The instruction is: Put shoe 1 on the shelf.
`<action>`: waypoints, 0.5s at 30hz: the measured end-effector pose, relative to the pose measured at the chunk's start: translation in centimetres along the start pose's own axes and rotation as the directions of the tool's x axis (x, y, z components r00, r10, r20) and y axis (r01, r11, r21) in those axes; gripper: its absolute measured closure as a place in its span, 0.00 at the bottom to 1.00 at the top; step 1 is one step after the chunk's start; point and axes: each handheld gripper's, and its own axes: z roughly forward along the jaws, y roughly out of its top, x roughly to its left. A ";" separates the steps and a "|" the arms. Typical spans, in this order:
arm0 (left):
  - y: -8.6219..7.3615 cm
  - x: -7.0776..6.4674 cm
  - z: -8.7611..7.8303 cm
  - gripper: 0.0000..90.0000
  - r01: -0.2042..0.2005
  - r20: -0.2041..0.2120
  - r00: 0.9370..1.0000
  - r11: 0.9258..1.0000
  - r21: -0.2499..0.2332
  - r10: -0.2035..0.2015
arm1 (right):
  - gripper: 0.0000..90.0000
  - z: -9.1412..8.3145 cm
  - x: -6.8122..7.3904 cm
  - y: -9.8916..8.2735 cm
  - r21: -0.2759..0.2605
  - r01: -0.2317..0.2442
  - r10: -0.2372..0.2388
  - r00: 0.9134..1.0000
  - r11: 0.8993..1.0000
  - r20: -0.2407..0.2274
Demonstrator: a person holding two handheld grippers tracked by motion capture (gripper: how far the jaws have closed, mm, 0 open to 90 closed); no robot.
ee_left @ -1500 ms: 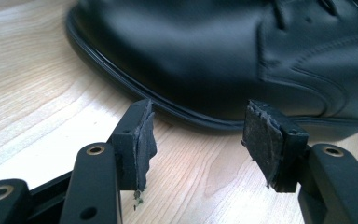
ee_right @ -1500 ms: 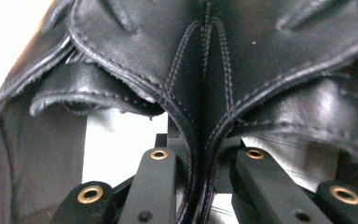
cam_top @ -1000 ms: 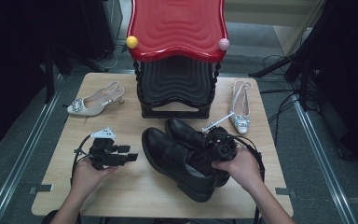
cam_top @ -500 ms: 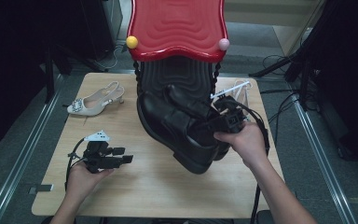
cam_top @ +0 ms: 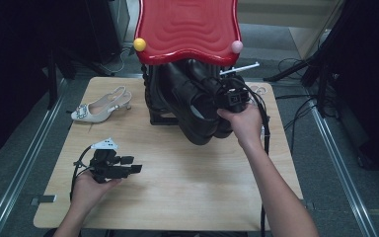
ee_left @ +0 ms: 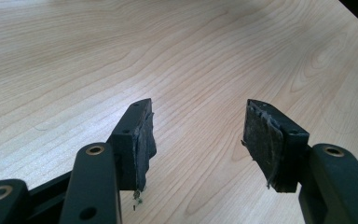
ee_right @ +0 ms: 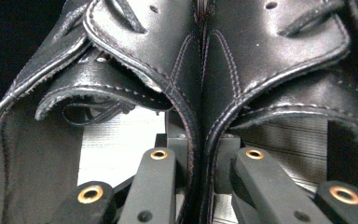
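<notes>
Step in hand, by the look of it: carrying the pair of black shoes to the rack for shelving. Hangs lifted off the table, right at the front of the rack, just under its red top, toes pointing down and toward the near edge, heels up by the rack's opening. Not yet set on any shelf.

Right gripper: jaws clamped on the two inner collar walls of the shoes, pressed together side by side, one jaw inside each shoe opening. Grips both shoes as one bundle, at the right side of the rack front.

Left gripper: jaws apart, nothing between them, bare wood below. Rests low over the table, well apart from the rack, toward the near left corner. Idle for this step.

Also on the table: a beige slingback heel, left of the rack and clear of the carrying path.

Next move, as a judgement: calls for tipping the pair level and sliding it heels or toes first into a free shelf of the rack, low enough to clear the red top's front rim. Needs a steady pinch until both soles sit flat, since only the thin collars are held and either shoe could swing or slip. Then parting the jaws and backing straight out of the openings.
</notes>
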 end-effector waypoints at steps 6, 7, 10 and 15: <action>0.2 -0.1 0.2 0.48 -0.006 0.007 1.000 1.000 0.001 0.006 | 0.92 1.9 0.0 0.4 -0.103 -0.070 0.072 0.997 0.992 0.013; 0.2 -0.1 0.2 0.48 -0.009 0.009 1.000 1.000 0.003 0.009 | 0.92 2.3 0.2 0.5 -0.122 -0.078 0.081 0.997 0.990 0.022; 0.3 -0.1 0.3 0.48 -0.011 0.012 1.000 1.000 0.004 0.011 | 0.92 3.1 0.3 0.4 -0.182 -0.117 0.125 0.992 0.976 0.034; 0.4 -0.1 0.4 0.48 -0.009 0.017 1.000 1.000 0.005 0.009 | 0.92 3.9 0.5 0.5 -0.235 -0.144 0.160 0.986 0.961 0.049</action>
